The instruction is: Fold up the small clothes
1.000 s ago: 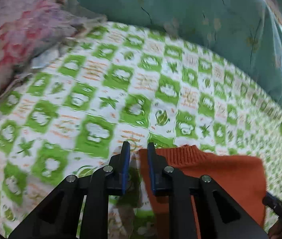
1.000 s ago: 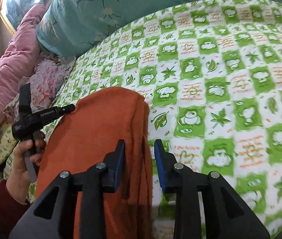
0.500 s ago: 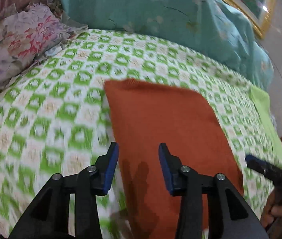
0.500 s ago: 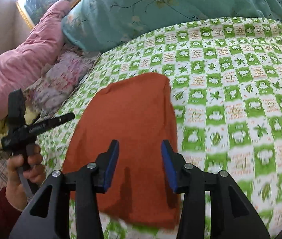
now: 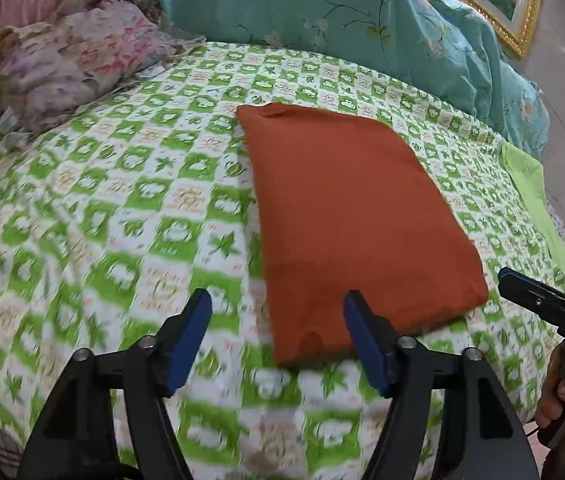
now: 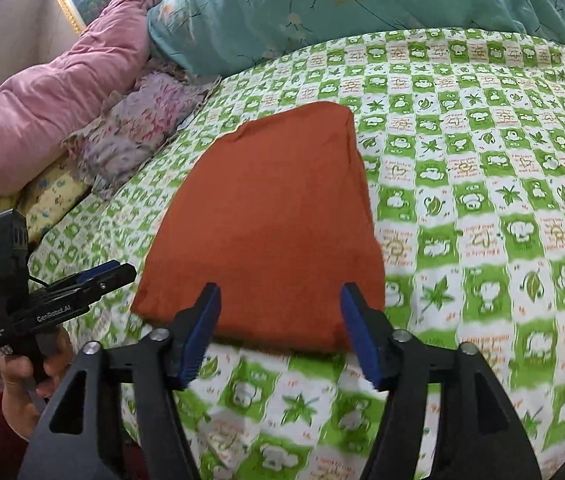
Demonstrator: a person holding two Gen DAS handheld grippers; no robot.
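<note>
now both hand-held grippers, spread wider, have backed off the folded orange garment (image 5: 354, 216).

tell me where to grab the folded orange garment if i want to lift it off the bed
Judging by its pose, take the orange garment at its near edge, coming in low from the near side with the right claw. It lies flat and folded on the checked sheet, and that thick edge faces the open claw.

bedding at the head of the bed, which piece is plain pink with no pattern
The puffy pink quilt at far left; the teal quilt beside it has a branch print and the frilly pillow is flowered.
</note>
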